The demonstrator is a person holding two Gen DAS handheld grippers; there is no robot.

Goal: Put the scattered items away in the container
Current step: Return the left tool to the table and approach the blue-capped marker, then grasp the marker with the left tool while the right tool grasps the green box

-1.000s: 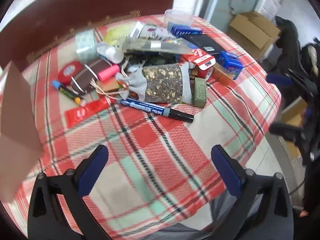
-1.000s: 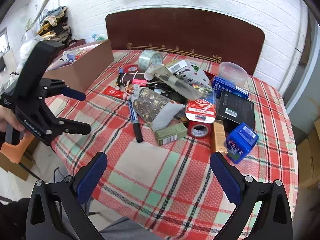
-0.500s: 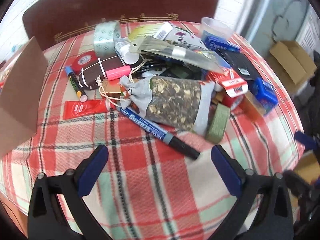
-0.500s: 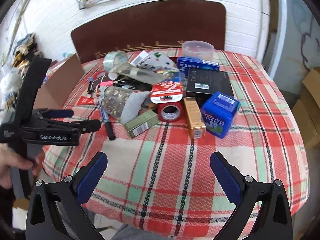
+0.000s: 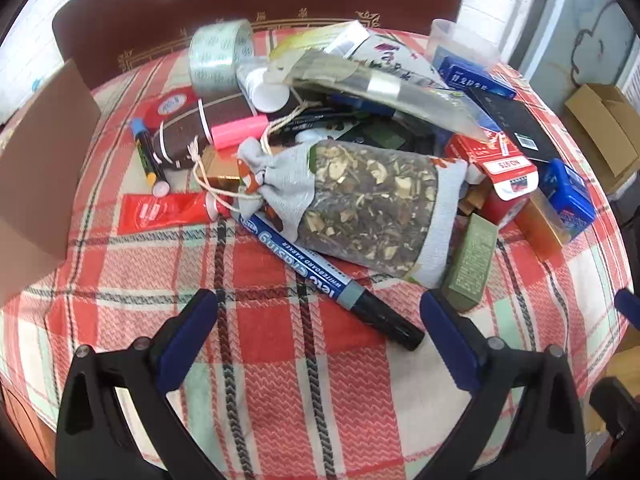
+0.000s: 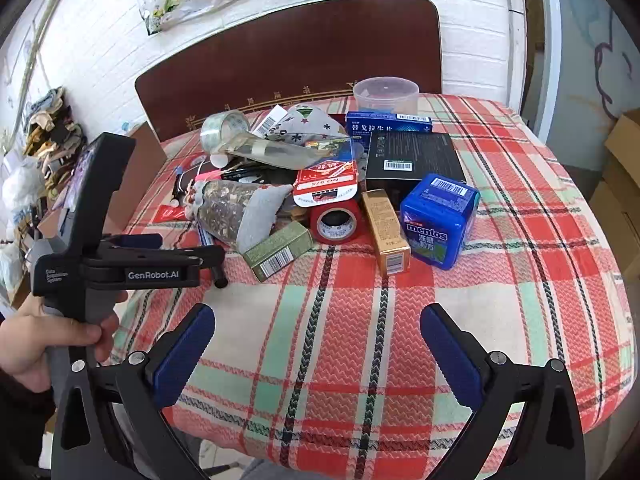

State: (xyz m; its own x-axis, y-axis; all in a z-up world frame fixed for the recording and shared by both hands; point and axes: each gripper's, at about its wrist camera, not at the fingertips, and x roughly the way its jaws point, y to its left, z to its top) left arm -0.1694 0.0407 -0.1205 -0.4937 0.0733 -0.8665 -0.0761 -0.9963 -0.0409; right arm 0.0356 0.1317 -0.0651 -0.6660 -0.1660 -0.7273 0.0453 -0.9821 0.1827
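Note:
A pile of small items lies on a plaid tablecloth (image 6: 360,320). My left gripper (image 5: 320,320) is open and empty, just short of a blue whiteboard marker (image 5: 328,280) and a grey herb pouch (image 5: 360,204). It also shows in the right wrist view (image 6: 176,248), held by a hand. My right gripper (image 6: 316,340) is open and empty, in front of a green box (image 6: 278,250), a gold box (image 6: 386,232), a red tape roll (image 6: 336,222) and a blue Mentos tub (image 6: 438,220). A brown cardboard box (image 5: 36,176) stands at the table's left.
A clear tape roll (image 5: 220,56), a red sachet (image 5: 160,210), a black box (image 6: 414,156), a blue medicine box (image 6: 388,124) and a plastic cup (image 6: 386,94) lie further back. A dark headboard (image 6: 288,52) stands behind. Cardboard boxes (image 5: 604,132) sit on the floor at right.
My left gripper has moved closer to the marker and pouch. My right gripper has swung right and nearer the table's front edge. Both stay open.

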